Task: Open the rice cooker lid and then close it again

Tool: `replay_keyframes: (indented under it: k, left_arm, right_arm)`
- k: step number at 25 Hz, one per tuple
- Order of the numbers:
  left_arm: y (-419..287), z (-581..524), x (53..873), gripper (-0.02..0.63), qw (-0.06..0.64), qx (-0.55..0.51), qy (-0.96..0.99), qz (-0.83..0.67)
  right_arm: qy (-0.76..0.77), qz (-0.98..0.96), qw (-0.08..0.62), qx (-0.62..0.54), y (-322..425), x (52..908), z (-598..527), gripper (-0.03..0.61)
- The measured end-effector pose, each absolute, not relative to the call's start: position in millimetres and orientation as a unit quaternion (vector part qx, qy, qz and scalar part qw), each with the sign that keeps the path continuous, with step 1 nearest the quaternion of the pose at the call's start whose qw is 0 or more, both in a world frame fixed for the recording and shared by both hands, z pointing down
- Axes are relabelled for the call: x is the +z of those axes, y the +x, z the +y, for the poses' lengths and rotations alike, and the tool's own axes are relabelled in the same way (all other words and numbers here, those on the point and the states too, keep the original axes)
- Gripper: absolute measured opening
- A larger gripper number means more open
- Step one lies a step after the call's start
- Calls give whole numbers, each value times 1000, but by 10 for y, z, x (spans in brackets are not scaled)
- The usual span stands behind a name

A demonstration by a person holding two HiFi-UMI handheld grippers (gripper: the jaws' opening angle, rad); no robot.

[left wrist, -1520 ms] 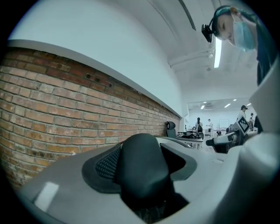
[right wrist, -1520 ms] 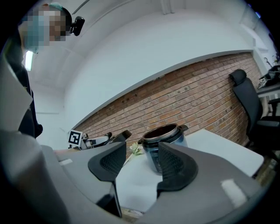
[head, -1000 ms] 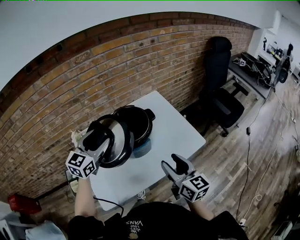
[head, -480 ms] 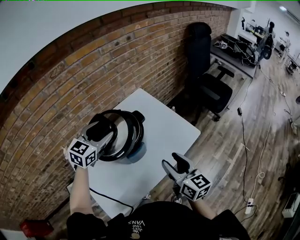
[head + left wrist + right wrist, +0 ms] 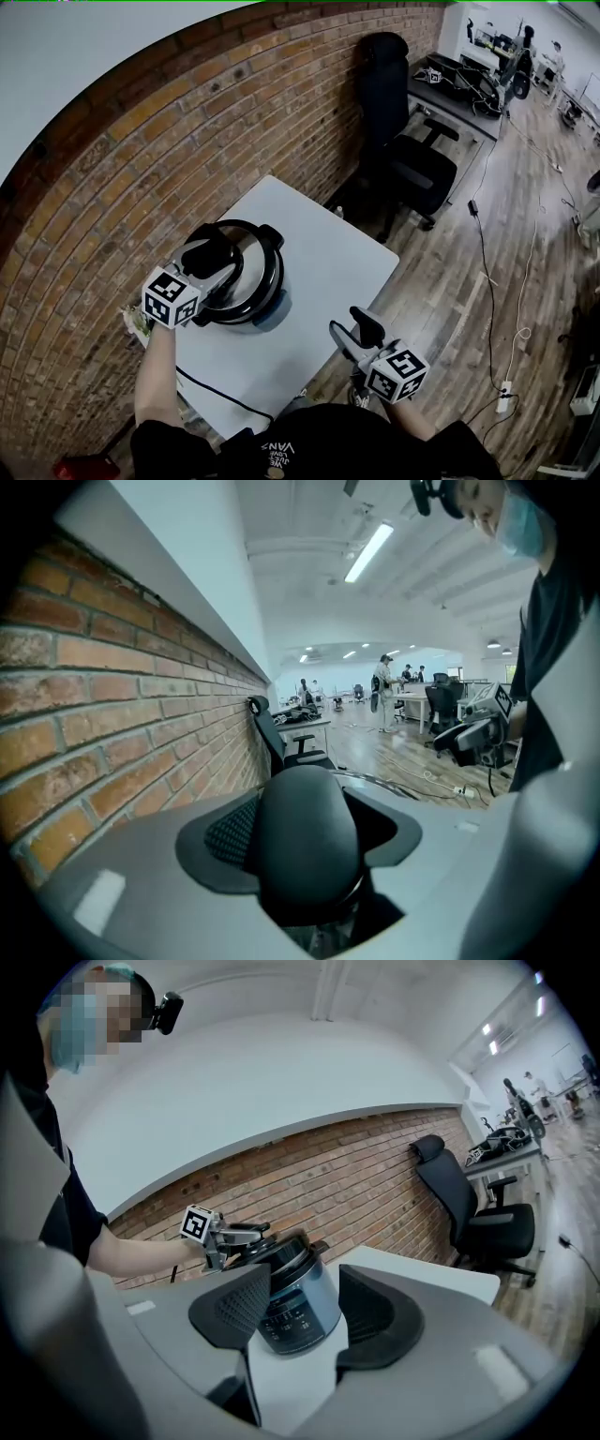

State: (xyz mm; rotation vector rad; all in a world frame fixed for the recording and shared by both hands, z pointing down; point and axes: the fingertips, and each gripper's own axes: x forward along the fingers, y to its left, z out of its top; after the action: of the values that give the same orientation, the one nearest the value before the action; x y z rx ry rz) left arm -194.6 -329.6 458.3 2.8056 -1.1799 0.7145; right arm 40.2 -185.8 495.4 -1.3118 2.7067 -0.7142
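The rice cooker (image 5: 267,314), a blue-grey pot with a black rim, stands at the left of the white table (image 5: 328,253). Its steel lid (image 5: 262,267) lies over the pot's mouth, slightly tilted in the right gripper view. My left gripper (image 5: 214,261) is shut on the lid's black knob (image 5: 309,841), which fills the space between its jaws. My right gripper (image 5: 354,333) hovers open and empty off the table's front right edge. It faces the cooker (image 5: 295,1307), where the left gripper (image 5: 246,1235) shows on top of the lid.
A brick wall (image 5: 141,159) runs close behind the table. A black office chair (image 5: 403,159) stands past the table's far corner, and a desk (image 5: 459,94) with equipment is beyond it. A black cable (image 5: 216,394) hangs at the table's near edge.
The lid, held tilted up beside the open pot earlier, has come down over the pot's mouth with my left gripper. The right gripper has barely shifted.
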Motion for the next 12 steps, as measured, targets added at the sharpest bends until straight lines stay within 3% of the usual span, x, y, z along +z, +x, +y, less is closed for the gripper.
replay_keyframes:
  k: [12]
  left_arm:
    - [-1870,-3309,4666,281,1,252,917,-310]
  right_arm:
    - [-422,876,16,-232,351,4978,-1879,219]
